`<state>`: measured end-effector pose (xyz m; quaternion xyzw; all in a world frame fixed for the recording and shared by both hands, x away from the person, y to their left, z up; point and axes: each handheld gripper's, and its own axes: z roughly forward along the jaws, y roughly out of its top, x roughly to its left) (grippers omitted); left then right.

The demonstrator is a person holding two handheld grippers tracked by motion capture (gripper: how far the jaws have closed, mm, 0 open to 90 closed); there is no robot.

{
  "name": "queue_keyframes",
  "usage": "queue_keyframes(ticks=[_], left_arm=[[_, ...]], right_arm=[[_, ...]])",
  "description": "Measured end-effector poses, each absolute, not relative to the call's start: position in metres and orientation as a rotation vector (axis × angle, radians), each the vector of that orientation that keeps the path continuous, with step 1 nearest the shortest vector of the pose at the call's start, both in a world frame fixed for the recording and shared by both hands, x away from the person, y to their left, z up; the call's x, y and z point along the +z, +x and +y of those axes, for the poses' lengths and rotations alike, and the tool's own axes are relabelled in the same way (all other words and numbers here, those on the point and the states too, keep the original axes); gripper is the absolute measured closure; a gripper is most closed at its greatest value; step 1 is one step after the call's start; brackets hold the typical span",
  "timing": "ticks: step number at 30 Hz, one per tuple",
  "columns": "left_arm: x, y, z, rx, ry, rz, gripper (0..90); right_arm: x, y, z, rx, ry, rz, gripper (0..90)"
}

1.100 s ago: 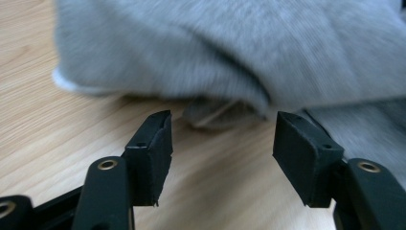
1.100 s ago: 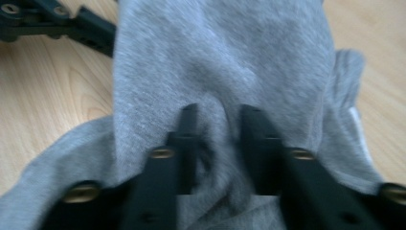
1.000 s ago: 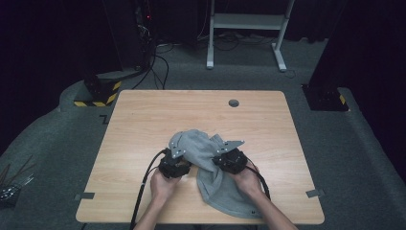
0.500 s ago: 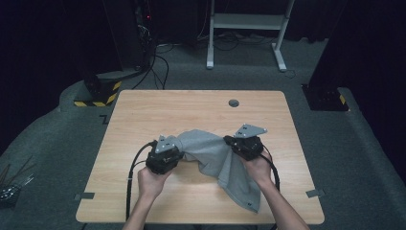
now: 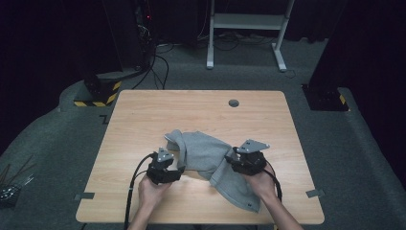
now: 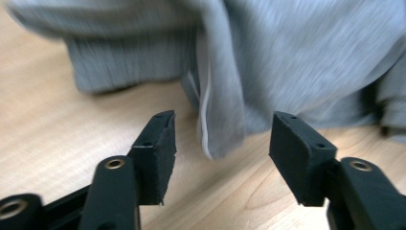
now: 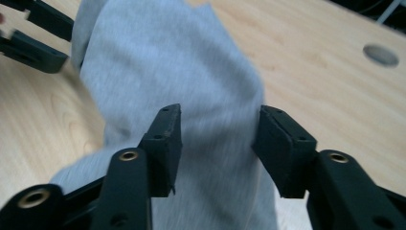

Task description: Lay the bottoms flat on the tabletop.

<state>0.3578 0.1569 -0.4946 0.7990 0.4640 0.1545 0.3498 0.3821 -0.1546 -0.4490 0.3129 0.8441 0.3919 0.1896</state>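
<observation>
Forearms are coming in over the near edge of the wooden table (image 5: 143, 115), each hand gripping a tool. Just ahead of them, the left gripper (image 6: 222, 139) is hovering with its jaws spread wide, a hanging fold of the grey sweatshirt (image 5: 210, 163) sitting just beyond the gap. The right gripper (image 7: 218, 139) is also standing wide open, with grey fabric lying beneath and between its jaws. The sweatshirt is lying crumpled between the two tools at the table's near middle. Farther off, a round grommet (image 5: 233, 103) is sitting near the far edge.
</observation>
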Motion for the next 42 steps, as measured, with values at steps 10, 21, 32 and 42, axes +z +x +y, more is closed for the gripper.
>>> queue_keyframes(ticks=[10,21,32,42], left_arm=[[-0.492,0.364,0.145,0.363,2.039,1.117,83.7],[-0.417,0.355,0.18,0.521,1.89,1.094,84.6],[-0.486,0.354,0.178,0.426,2.024,1.249,47.0],[-0.51,0.378,0.144,0.422,2.068,1.244,53.5]], right_arm=[[-0.479,0.387,-0.168,1.065,0.938,2.458,87.2],[-0.417,0.397,-0.184,1.113,0.899,2.246,87.2],[-0.459,0.397,-0.19,1.049,1.03,2.342,51.8],[-0.507,0.401,-0.172,0.896,1.015,2.419,56.6]])
